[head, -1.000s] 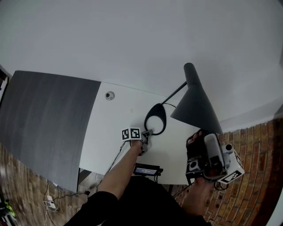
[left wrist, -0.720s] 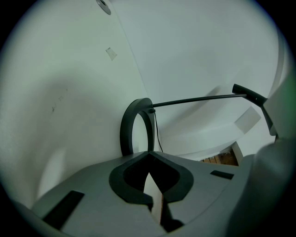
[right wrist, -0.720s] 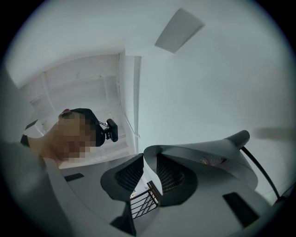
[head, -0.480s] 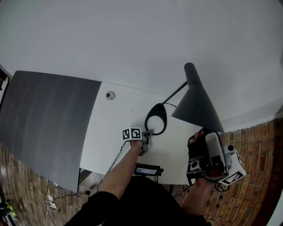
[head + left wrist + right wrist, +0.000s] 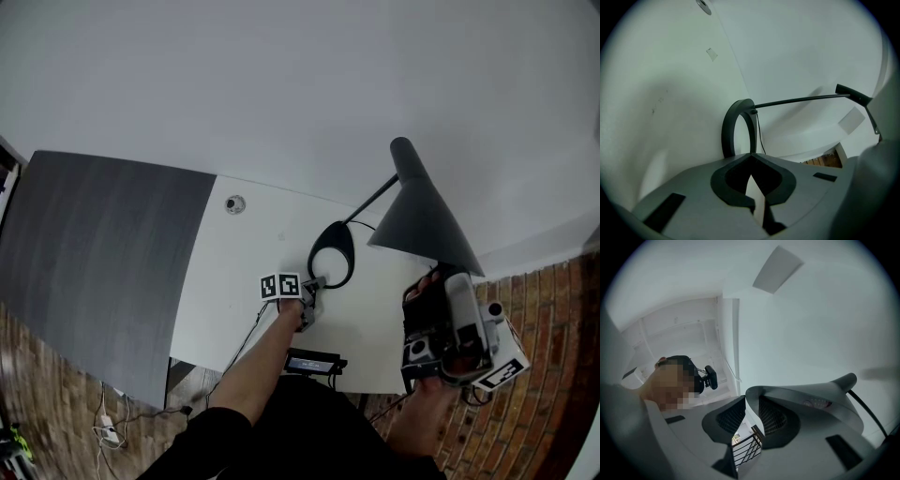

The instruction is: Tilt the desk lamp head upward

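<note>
A dark desk lamp stands on the white desk: ring base, thin stem and cone head. My left gripper is shut, with its tips down at the near edge of the ring base; the stem runs off to the right. My right gripper is shut on the lower rim of the lamp head. In the right gripper view the head's rim passes between the jaws of that gripper.
A grey panel adjoins the desk on the left. A round grommet sits near the desk's back. A small dark device lies at the front edge. Brick floor shows at the right. A person's head with a camera appears behind the right gripper.
The right gripper has moved right and slightly down with the rim of the lamp head, and the head has tilted further. The left gripper has stayed at the base.
</note>
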